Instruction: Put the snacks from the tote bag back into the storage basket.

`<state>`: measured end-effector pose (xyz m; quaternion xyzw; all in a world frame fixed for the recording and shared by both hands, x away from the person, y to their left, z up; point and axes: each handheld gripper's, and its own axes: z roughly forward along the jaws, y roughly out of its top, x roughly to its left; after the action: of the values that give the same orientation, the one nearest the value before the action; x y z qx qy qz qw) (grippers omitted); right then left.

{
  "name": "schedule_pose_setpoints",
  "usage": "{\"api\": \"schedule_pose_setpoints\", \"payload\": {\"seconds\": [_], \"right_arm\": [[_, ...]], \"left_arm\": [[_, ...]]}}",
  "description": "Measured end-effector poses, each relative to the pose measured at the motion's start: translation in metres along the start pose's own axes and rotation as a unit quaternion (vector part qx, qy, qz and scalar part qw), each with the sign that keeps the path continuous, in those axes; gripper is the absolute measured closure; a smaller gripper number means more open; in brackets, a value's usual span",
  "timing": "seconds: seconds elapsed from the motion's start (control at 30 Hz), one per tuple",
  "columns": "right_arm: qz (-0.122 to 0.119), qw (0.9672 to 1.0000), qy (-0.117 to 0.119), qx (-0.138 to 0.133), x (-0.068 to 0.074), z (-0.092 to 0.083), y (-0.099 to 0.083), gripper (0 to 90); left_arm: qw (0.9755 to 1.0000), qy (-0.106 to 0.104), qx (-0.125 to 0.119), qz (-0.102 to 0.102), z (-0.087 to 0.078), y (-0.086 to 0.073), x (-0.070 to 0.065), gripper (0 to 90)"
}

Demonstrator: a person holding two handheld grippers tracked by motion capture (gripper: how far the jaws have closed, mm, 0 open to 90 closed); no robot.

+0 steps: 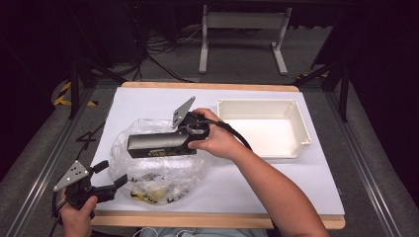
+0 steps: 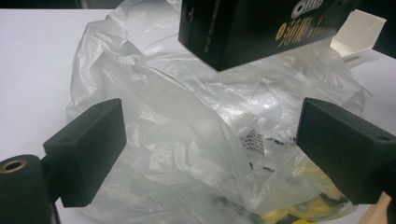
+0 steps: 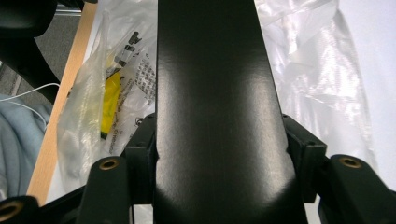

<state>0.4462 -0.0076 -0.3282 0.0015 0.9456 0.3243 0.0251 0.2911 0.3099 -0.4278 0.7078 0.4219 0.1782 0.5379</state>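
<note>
The right tongs [image 1: 185, 140] are clamped on 1 end of a long black box [image 1: 157, 144] with gold lettering, held above the crumpled clear plastic bag [image 1: 148, 173] on the bench [image 1: 276, 182], presumably bound for the white tray [image 1: 301, 128], while the left tongs [image 1: 109, 174] stand open and empty beside the bag.

The bag [image 1: 158, 170] lies on the table [image 1: 296, 187], left of centre. The box [image 1: 160, 143] sits above the bag, clamped at its right end in the right gripper [image 1: 190, 136]. The tray [image 1: 262, 127] stands right of the box. The left gripper [image 1: 109, 175] rests at the bag's left edge.
</note>
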Motion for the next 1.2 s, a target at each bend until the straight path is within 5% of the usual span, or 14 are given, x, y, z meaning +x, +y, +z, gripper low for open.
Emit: {"api": "schedule_pose_setpoints", "payload": {"seconds": [0.6,1.2], "right_arm": [[0.005,0.9998,-0.009,-0.016,-0.002,-0.048,0.000,42.6],[0.015,0.9988,-0.039,-0.027,-0.004,-0.102,-0.027,42.6]], "left_arm": [[1.0000,0.000,0.002,0.003,0.001,0.000,0.000,9.3],[1.0000,0.002,0.006,0.001,0.002,0.000,0.000,9.3]]}}
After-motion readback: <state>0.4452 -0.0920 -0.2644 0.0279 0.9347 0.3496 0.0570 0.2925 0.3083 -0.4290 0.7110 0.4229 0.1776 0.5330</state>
